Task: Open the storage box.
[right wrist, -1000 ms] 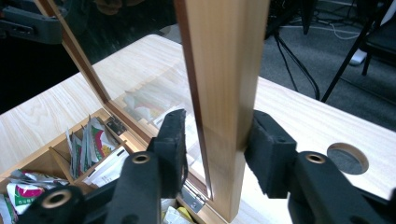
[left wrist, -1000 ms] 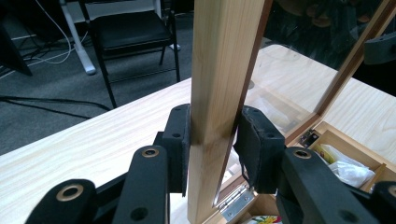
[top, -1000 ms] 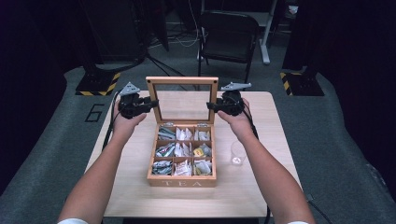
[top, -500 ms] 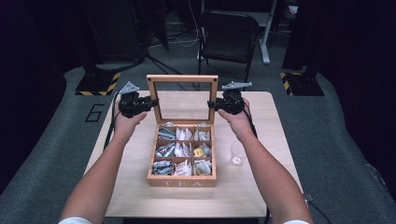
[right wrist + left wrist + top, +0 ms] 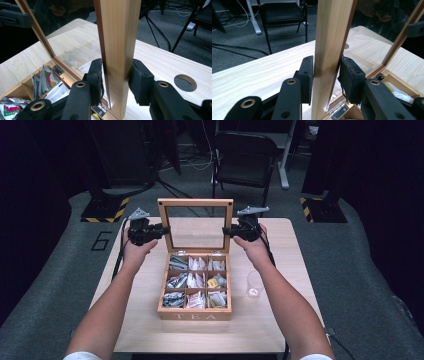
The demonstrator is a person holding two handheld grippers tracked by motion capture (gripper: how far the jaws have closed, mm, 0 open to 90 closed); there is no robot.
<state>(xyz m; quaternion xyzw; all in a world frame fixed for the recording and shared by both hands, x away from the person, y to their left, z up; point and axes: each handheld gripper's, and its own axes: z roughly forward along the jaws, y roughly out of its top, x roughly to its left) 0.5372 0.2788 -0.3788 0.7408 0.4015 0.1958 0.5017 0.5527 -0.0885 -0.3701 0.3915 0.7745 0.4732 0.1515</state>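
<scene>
A wooden tea box point(image 5: 195, 312) marked TEA sits in the middle of the table, its compartments full of tea bags point(image 5: 194, 281). Its glass-paned lid point(image 5: 196, 202) stands upright at the back. My left gripper point(image 5: 162, 230) is shut on the lid's left side rail point(image 5: 329, 37), both pads pressed against the wood. My right gripper point(image 5: 227, 231) clamps the lid's right side rail point(image 5: 120, 30). Its jaws have just been closing on that rail. In each gripper view the rail rises between the black pads point(image 5: 308, 75) point(image 5: 96, 77).
A clear drinking glass point(image 5: 254, 284) stands on the light wooden table point(image 5: 280, 330) right of the box, near my right forearm. A round cable hole point(image 5: 185, 82) lies in the tabletop. A black chair point(image 5: 245, 160) stands beyond the far edge.
</scene>
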